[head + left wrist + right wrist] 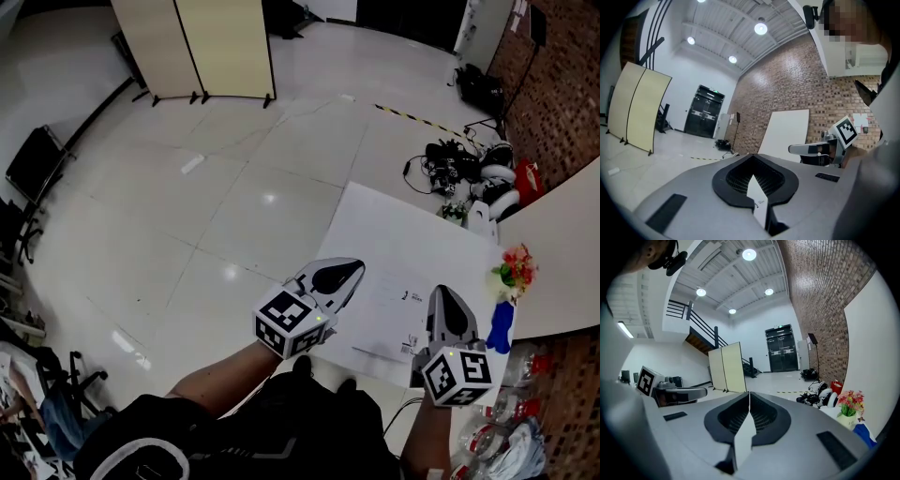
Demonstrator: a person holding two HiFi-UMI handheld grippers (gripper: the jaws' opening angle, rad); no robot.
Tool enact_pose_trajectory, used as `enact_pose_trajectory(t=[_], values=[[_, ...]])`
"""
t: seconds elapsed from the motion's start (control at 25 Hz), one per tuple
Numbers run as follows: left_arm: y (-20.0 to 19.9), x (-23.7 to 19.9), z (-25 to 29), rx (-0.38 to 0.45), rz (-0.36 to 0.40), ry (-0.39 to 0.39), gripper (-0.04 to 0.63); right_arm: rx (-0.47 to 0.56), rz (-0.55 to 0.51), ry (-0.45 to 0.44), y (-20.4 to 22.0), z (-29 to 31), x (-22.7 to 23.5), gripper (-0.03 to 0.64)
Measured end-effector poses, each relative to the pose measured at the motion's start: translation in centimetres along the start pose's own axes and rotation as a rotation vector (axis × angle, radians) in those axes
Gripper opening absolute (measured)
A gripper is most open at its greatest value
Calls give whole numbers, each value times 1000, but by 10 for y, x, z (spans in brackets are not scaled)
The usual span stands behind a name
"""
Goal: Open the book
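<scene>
On the white table (375,216) lies a flat white book (389,319) with small dark print, its near edge a thin line; it is hard to tell from the tabletop. My left gripper (352,268) hovers at the table's left edge, jaws shut and empty. My right gripper (439,294) hangs over the book's right side, also shut with nothing in it. In the left gripper view the left gripper (752,177) points level at a brick wall, with the right gripper (797,149) beside it. The right gripper view shows the right gripper (749,394) closed and the left gripper (701,392) to its left.
A vase of red and yellow flowers (514,267) and a blue object (502,328) stand at the table's right edge. Cables and gear (459,164) lie on the floor beyond. A folding screen (202,47) stands far back. Plastic bottles (506,431) sit low right.
</scene>
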State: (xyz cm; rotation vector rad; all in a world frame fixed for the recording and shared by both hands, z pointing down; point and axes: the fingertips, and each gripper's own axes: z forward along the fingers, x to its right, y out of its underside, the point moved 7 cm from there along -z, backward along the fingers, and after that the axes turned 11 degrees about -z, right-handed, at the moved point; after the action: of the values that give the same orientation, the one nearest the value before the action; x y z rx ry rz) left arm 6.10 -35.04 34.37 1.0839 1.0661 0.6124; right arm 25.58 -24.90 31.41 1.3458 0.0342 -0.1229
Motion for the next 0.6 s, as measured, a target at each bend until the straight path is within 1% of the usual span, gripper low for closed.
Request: enact_pose_trajectory(t=[0.16,0.32,0.4,0.56,0.6], values=[[10,-8,15,-41,0,-41,-2,-67,15,-16,19,21,6,2],[39,-20,26,-95,-27,-90,-2,-173,13,-56,51,48,4,3],[55,-31,31,-125,-39,-113,-2,-233,26,-69,75,64,0,3],[100,-55,34,-224,-105,-185,-2,-398,74,-118,133,90,-20,6],[112,-59,35,-256,-119,-195,-2,-436,83,-126,147,96,-25,31]])
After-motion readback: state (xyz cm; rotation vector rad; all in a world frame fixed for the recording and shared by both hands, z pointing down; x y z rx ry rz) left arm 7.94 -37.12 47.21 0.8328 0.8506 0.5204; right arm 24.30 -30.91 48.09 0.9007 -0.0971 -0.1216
